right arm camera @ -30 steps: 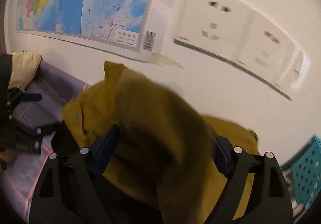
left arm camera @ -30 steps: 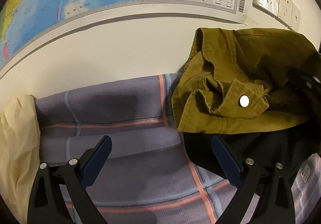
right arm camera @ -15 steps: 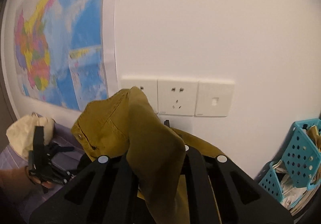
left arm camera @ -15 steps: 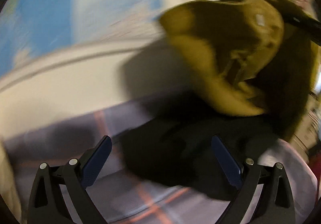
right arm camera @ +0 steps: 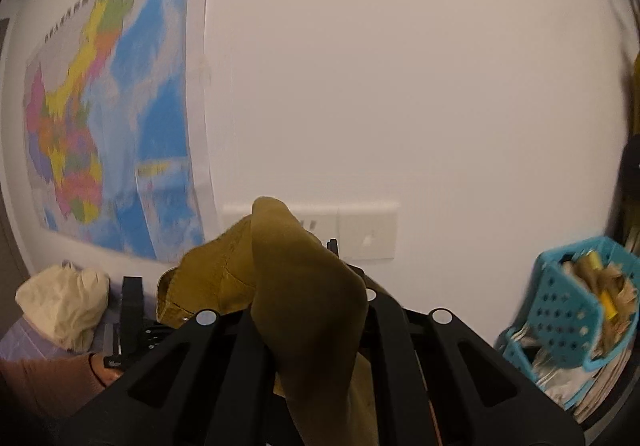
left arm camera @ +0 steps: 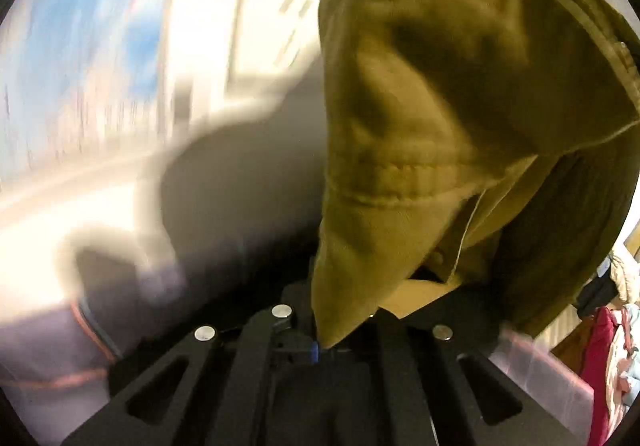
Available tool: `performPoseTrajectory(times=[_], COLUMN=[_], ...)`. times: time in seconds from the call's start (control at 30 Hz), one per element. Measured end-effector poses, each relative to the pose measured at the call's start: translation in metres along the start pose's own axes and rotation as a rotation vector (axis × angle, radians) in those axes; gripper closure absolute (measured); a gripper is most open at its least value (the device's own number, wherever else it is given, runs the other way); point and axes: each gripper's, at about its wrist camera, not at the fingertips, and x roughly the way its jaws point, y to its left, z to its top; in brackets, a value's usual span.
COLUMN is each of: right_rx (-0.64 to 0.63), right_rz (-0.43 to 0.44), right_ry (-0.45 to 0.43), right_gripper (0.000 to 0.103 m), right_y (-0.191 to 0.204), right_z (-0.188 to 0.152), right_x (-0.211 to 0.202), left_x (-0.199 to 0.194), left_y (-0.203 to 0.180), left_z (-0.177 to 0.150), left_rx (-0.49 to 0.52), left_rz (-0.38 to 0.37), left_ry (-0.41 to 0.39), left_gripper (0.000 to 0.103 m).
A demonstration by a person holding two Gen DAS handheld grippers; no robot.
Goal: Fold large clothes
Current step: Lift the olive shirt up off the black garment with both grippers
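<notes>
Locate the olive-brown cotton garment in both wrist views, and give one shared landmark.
Left wrist: olive-brown cotton garment fills the upper right and tapers down into the shut jaws.
Right wrist: it bunches at lower centre, pinched in the shut jaws.
Shared landmark: the blue wall map, left in both.

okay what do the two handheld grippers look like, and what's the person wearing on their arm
Both the left gripper and the right gripper are matte black plastic linkages with elongated cutouts and round silver pivot pins. A sliver of blue pad shows on the left one. A brown sleeve covers the person's arm in the right wrist view.
</notes>
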Motion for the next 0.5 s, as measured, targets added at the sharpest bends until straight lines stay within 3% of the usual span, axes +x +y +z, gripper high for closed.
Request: performPoseTrajectory(times=[0.07, 0.2, 0.3, 0.4, 0.5], right_rx=[-0.02, -0.082, -0.115, -0.128, -0.149], right_rz=[-0.013, -0.041, -0.041, -0.027, -0.007], right_ry=[-0.073, -0.203, -0.313, -0.388, -0.425], right_gripper=[0.1, 0.1, 0.1, 0.1, 0.1], right_y=[0.003, 0.024, 0.042, 0.055, 0.069], right_z=[0.028, 0.079, 0.108, 0.128, 0.132], right_x=[-0.031, -0.091, -0.144, -0.195, -0.236], left_x=[-0.025, -0.082, -0.139, -0.21, -0.279], left_y=[-0.021, -0.061, -0.079, -0.084, -0.084], left_z=[0.032, 0.098, 0.125, 0.135, 0.13], left_rx=[0.06, 0.125, 0.141, 0.144, 0.166], left_rz=[0.036, 0.029, 0.041, 0.071, 0.097], left_ry=[-0.09, -0.235, -0.377, -0.507, -0.585], left_gripper=[0.102, 0.102, 0.102, 0.102, 0.102])
